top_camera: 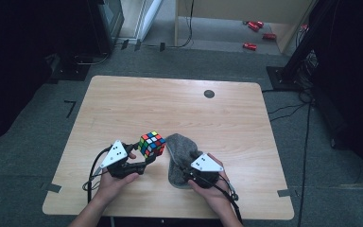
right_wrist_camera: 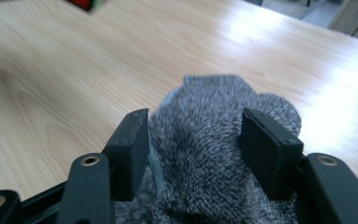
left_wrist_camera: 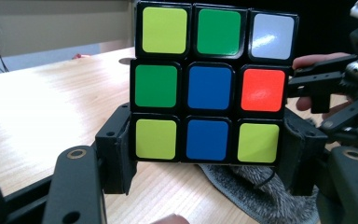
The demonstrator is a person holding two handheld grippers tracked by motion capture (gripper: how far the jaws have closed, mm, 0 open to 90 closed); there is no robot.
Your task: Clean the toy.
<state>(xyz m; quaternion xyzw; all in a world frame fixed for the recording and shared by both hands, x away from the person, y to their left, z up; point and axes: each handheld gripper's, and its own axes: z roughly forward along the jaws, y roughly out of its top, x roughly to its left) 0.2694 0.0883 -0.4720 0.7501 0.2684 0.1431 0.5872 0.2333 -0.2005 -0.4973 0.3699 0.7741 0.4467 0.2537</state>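
A scrambled Rubik's cube is held up off the wooden table, with my left gripper shut on its lower row. In the left gripper view the cube shows green, blue, yellow-green, white and orange stickers, and my left gripper has a black pad on each side of it. A grey fuzzy sock lies on the table just right of the cube. My right gripper sits over its near end. In the right gripper view the sock fills the gap of my right gripper, its fabric against both pads.
A small black round grommet sits in the table's far half. The table's near edge runs just behind both hands. Red objects lie on the floor far beyond the table. Black stands and cables are at the right.
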